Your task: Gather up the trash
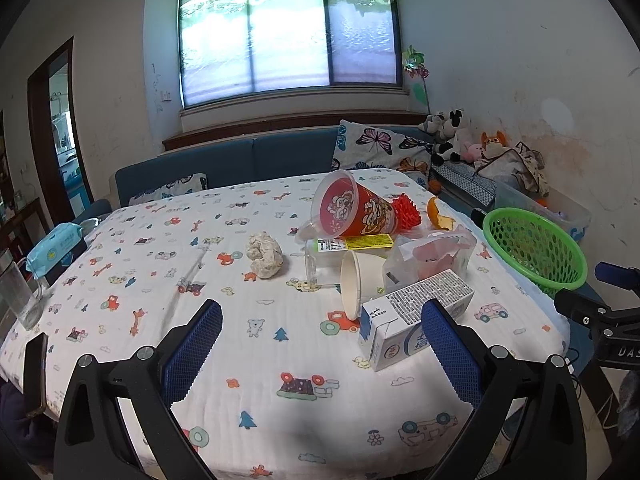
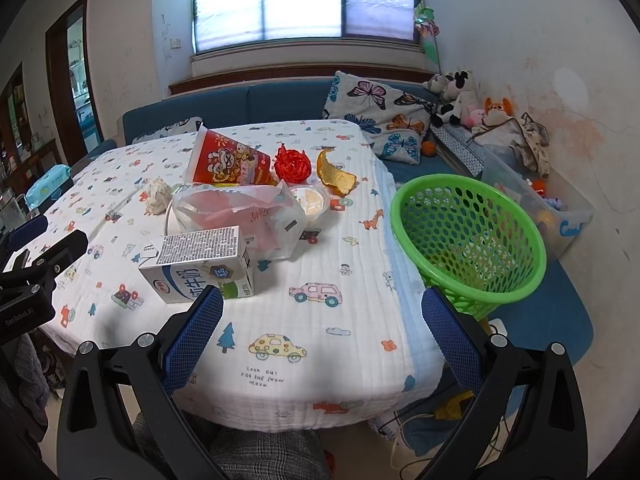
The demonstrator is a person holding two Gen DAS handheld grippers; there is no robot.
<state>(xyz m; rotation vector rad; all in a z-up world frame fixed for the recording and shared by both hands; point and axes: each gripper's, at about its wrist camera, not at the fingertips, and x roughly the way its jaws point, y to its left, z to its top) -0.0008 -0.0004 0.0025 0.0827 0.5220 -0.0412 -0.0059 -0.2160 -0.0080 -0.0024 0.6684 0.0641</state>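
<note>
White-and-blue milk carton (image 2: 200, 266) lies on its side on the cartoon-print-covered bench (image 2: 344, 240), near the front edge. Only the left view shows the tipped white paper cup (image 1: 358, 284) behind it. Green perforated plastic basket (image 2: 470, 236) sits off the bench's right edge. Left tongs (image 1: 320, 356) and right tongs (image 2: 322, 342) both spread wide, empty.

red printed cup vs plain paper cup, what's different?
The red printed cup is bigger and brightly patterned; the plain paper cup is smaller and off-white. The red printed cup rests propped on other trash with its mouth angled up-left; the plain paper cup lies on the tablecloth. Both are tipped over and look empty.
</note>
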